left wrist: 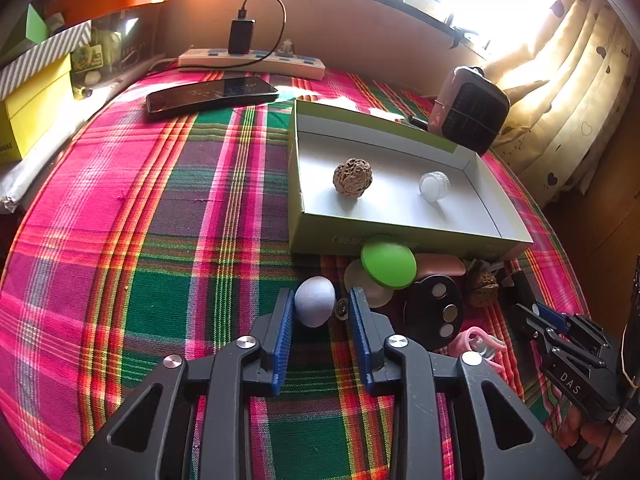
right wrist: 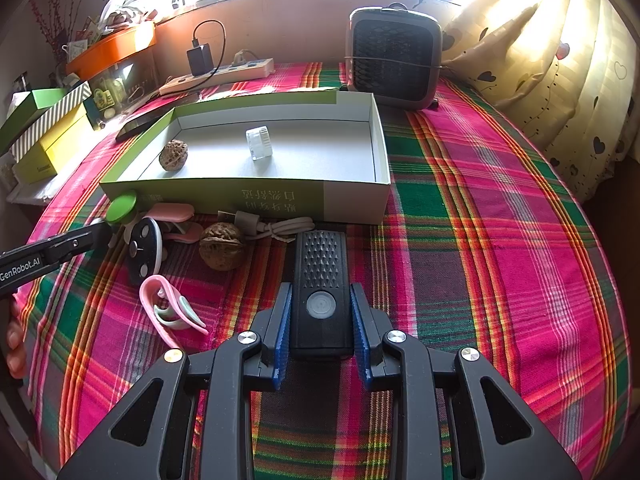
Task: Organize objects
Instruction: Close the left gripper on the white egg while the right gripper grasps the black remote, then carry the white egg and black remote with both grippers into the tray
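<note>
A small pale egg-shaped ball rests on the plaid cloth between the fingertips of my left gripper. The left pad touches it and a gap shows at the right pad, so the jaws stand open. My right gripper is shut on a black rectangular device with a round button. Just beyond stands a shallow green-and-white box holding a walnut and a clear little jar. Against its front wall lie a green disc, a black disc with metal dots, a second walnut and a pink clip.
A grey cable and a pink case lie by the box front. Behind it are a phone, a power strip and a small heater. Stacked boxes stand far left, a curtain on the right.
</note>
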{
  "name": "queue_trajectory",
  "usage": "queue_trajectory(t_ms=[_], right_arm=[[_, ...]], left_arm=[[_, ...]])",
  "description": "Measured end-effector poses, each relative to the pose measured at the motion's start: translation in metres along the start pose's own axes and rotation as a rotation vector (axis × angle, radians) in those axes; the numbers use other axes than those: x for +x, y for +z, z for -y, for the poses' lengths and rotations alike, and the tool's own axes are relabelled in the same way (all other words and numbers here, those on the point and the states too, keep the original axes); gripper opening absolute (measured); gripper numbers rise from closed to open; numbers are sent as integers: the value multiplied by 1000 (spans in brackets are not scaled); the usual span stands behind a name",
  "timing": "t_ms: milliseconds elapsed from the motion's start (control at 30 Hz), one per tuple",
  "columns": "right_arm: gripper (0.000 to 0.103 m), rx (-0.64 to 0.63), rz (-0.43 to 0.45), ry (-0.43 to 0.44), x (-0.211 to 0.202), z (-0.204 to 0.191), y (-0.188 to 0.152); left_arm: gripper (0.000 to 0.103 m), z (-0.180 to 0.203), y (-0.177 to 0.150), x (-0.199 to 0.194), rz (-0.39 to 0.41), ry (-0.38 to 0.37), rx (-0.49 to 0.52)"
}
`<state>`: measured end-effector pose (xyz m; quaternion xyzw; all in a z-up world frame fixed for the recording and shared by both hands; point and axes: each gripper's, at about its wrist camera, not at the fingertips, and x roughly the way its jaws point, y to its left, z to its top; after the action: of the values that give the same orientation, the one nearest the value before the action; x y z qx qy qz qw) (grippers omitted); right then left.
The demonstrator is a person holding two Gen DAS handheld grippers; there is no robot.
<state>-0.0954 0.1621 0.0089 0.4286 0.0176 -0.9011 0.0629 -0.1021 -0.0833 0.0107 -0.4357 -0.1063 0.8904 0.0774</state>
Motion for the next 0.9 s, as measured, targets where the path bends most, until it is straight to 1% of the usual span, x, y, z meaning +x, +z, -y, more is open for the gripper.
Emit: queue_trajectory(t_ms=[567,767,900], right_arm=[[28,1,8,-1,-3,0,0],[28,13,2,25,-6,1,2],[28,13,6,25,-10,2,4]], left_arm=[[20,-3,-1,0,-2,-5,-2],[20,-3,0,-7,7,-14,-3],[20,-3,2,-12,12,-21,-5]])
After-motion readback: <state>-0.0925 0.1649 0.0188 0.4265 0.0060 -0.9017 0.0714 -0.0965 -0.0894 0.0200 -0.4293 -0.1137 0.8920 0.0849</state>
